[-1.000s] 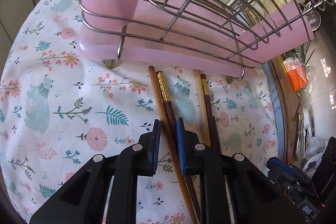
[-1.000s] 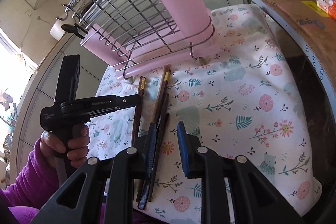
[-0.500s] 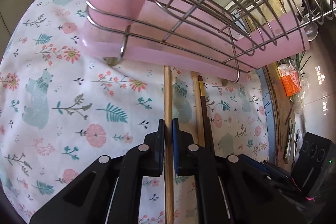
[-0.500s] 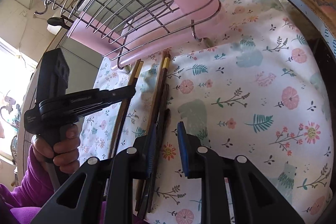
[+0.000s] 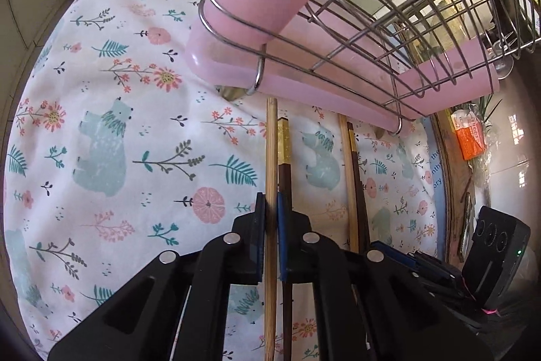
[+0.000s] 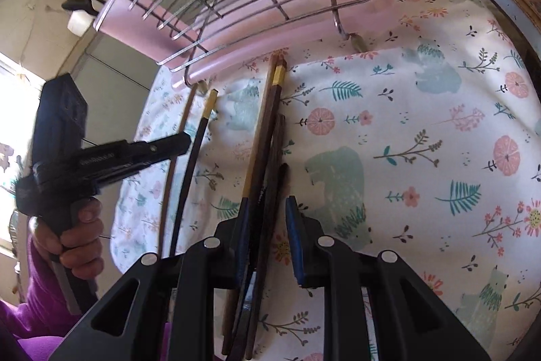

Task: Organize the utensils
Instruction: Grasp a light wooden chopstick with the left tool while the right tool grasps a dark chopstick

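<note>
Left gripper (image 5: 271,215), newly clamped on pale bamboo chopstick (image 5: 271,158), aimed at twelve o'clock toward pink rack (image 5: 304,80): first pick secured. Right gripper (image 6: 268,208), jaws narrowing yet still apart, straddling dark chopsticks (image 6: 270,158). Only from right wrist: hand (image 6: 77,242) gripping the left tool.

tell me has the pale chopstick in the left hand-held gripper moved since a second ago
Yes. The pale chopstick, slanted on the cloth then, is now clamped upright, its tip just below the pink tray.

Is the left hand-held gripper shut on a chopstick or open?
Shut. The left hand-held gripper pinches one light wooden chopstick between its pads.
</note>
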Available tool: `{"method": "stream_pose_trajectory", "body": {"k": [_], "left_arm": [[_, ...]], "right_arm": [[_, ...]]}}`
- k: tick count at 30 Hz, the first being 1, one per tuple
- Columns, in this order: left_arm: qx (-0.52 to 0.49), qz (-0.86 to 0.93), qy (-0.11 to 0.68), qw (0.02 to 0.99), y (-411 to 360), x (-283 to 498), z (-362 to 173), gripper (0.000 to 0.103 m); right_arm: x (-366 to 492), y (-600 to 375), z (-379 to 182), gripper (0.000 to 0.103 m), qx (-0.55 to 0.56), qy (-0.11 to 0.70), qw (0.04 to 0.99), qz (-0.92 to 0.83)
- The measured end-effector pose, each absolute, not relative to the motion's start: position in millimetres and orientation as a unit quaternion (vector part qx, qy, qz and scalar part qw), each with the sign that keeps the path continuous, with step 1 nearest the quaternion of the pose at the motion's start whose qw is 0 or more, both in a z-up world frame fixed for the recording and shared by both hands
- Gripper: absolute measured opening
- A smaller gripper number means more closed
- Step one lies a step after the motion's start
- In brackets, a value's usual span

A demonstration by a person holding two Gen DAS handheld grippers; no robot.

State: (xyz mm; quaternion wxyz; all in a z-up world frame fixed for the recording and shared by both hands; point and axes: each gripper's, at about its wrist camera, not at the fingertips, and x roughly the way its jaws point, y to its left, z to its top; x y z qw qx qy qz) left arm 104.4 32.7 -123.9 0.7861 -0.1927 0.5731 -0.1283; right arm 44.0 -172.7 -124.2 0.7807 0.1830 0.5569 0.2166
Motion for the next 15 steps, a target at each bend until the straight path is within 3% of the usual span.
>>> {"method": "stream_pose_trajectory", "body": {"k": [1, 2, 15], "left_arm": [[-0.194, -0.127, 0.572, 0.787, 36, 104, -123, 0.006], [-0.194, -0.124, 0.570, 0.789, 39, 103, -121, 0.006], [-0.174, -0.076, 0.569, 0.800, 75, 94, -116, 0.006]], "right_arm": [[44, -172, -123, 0.007, 0.178, 0.557, 0.783, 0.213], [43, -174, -122, 0.006, 0.172, 0.554, 0.788, 0.206], [38, -198, -111, 0.006, 0.154, 0.553, 0.806, 0.143]]}}
